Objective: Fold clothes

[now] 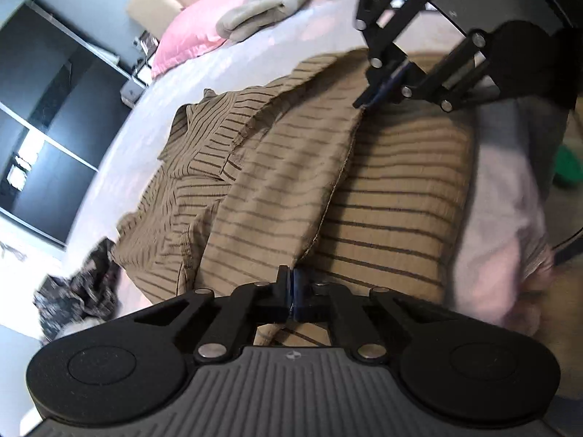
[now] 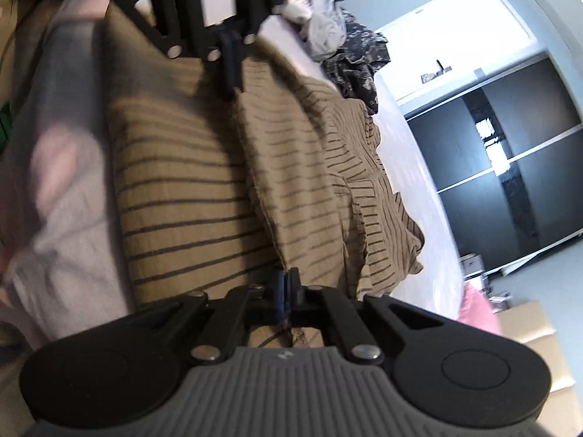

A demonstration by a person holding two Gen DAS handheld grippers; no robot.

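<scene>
Both grippers pinch one folded edge of a tan striped shirt on a bed.

In the left wrist view, a dark patterned garment (image 1: 78,291) lies at the far left on the pale bed sheet (image 1: 153,116), with a pink pillow (image 1: 196,29) and a grey folded garment (image 1: 262,3) farther up. The tan striped shirt (image 1: 393,189) spreads over the middle of the bed, one layer turned over another. The left gripper (image 1: 292,284) has its fingers pressed together on the near end of that turned edge; the right gripper (image 1: 379,93) pinches the same edge at its far end. A dark glass-fronted cabinet (image 2: 510,167) stands at the right in the right wrist view.
</scene>
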